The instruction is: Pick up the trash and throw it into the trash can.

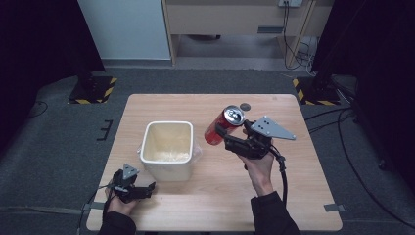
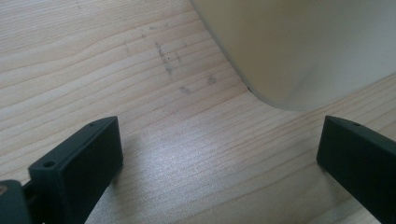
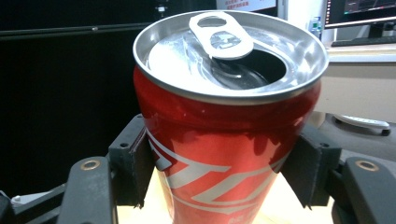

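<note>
Light wood table is sitting on grey carpet, dark curtains hanging both sides, white panel and wooden furniture at the back, cables trailing on the floor at right. Small dark round object is lying near the table's far edge; can't tell what it is.

Right gripper is holding a red can off the table, just right of the white bin. Jaws are pressing the can's body on both sides, can tilted with its top toward the camera. In the right gripper view the can is sitting between the jaws, tab up, mouth opened.

Left gripper is resting low at the near-left of the table, just in front of the bin. Jaws are standing wide apart with nothing between them; the bin's rounded corner is showing just beyond.
</note>
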{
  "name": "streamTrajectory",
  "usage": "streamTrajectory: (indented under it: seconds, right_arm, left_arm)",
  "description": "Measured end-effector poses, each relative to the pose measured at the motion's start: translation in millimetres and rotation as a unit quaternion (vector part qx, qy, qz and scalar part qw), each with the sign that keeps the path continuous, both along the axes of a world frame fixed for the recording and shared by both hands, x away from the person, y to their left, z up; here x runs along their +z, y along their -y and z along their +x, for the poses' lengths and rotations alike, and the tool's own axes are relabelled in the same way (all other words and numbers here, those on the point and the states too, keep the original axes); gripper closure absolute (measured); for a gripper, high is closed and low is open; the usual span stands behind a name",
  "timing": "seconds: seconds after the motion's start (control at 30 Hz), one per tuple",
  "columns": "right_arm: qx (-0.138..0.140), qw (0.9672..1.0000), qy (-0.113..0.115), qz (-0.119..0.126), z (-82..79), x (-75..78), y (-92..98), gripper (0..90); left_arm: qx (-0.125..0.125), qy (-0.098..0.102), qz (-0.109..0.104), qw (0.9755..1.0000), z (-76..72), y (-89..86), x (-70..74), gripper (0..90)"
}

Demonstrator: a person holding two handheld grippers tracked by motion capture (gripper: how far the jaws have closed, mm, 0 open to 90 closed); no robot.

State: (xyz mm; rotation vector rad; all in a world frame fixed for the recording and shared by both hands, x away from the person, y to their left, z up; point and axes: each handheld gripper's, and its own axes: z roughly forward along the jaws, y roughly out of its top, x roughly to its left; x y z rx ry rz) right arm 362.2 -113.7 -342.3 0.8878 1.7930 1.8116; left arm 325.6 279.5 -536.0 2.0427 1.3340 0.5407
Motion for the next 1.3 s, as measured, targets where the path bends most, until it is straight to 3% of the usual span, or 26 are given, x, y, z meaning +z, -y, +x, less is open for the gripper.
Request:
streamTrajectory:
  seconds: [0.4, 0.77, 1.3]
  right_arm:
    - [0.018, 0.9998, -0.003, -0.010, 10.1, -1.2, -34.9, 33.7]
    - [0.025, 0.9993, -0.011, -0.027, 22.0, -10.5, -65.2, 33.7]
    - [0.043, 0.9982, -0.023, -0.035, 26.7, -27.8, -98.2, 33.7]
  left_arm:
    - [0.000, 0.000, 0.000, 1.0000, 0.0, 0.0, 0.0, 0.0]
    - [-0.002, 0.000, 0.000, 1.0000, 0.3, -0.1, 0.1, 0.0]
    - [-0.003, 0.000, 0.000, 1.0000, 0.7, 0.0, 0.1, 0.0]
